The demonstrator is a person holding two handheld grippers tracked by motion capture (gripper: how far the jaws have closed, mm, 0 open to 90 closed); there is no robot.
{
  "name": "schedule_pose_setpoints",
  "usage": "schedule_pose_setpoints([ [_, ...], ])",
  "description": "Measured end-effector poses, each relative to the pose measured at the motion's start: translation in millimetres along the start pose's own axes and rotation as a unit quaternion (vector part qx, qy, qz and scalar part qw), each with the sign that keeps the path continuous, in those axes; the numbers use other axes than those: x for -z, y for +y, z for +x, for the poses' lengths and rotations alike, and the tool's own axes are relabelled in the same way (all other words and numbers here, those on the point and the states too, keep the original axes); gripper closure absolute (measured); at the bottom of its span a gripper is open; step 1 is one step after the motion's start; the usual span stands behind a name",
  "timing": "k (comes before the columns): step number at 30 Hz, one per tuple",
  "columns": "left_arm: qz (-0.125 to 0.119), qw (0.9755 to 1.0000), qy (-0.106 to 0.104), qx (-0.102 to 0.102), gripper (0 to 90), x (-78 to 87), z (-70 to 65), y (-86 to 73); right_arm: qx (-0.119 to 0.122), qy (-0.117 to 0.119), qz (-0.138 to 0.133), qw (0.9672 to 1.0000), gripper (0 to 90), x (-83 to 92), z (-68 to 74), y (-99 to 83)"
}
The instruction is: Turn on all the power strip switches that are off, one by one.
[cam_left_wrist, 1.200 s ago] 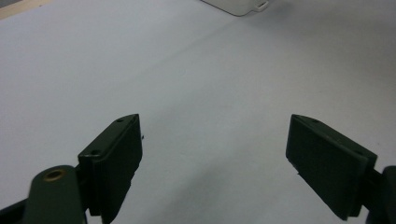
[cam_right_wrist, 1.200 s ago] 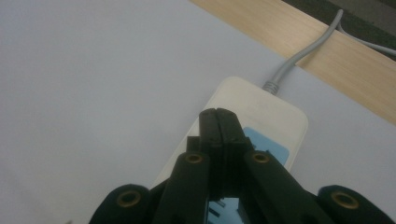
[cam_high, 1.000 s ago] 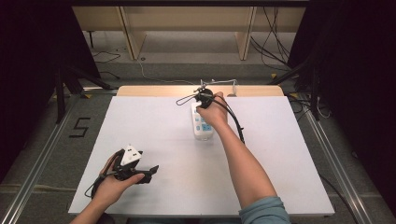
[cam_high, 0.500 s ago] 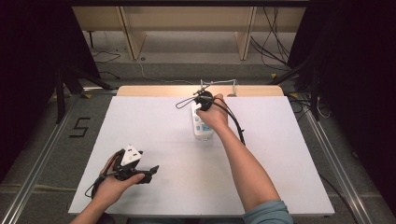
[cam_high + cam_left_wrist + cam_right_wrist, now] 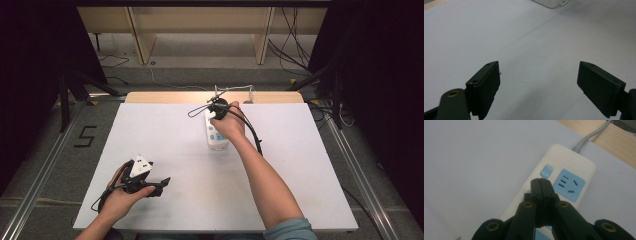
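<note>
right gripper (image 5: pixel 540 185) pressed closed over power strip (image 5: pixel 564 170); left gripper (image 5: pixel 539 82) gapes wide.

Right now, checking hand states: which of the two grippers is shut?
The right gripper, jaws pressed together above the power strip; the left gripper gapes open over bare table.

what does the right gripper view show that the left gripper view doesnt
Right gripper view alone: the right gripper with its jaws pressed together over the white plastic power strip, near the small blue rocker switch. Beside that sit a light blue socket panel, the grey cord and a strip of wooden table edge.

Left gripper view alone: the left gripper with its jaws wide apart and nothing between them.

Both: the white table covering and some of the power strip, just a corner in the left gripper view.
</note>
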State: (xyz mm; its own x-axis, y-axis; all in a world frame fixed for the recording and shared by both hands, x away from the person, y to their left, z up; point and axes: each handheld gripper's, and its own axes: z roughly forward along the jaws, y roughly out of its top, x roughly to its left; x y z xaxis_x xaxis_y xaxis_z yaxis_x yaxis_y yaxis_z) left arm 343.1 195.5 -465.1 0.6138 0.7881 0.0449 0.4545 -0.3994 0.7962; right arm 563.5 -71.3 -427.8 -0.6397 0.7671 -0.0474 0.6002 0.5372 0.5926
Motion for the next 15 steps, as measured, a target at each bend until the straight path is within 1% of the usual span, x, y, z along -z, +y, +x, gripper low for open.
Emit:
schedule_pose_setpoints([
  [15, 0.003, 1.0000, 0.000, -0.004, 18.5, 0.1, -0.1, 0.0, 0.002, 0.005, 0.007, 1.0000, 90.0, 2.9, 4.9, -1.7],
])
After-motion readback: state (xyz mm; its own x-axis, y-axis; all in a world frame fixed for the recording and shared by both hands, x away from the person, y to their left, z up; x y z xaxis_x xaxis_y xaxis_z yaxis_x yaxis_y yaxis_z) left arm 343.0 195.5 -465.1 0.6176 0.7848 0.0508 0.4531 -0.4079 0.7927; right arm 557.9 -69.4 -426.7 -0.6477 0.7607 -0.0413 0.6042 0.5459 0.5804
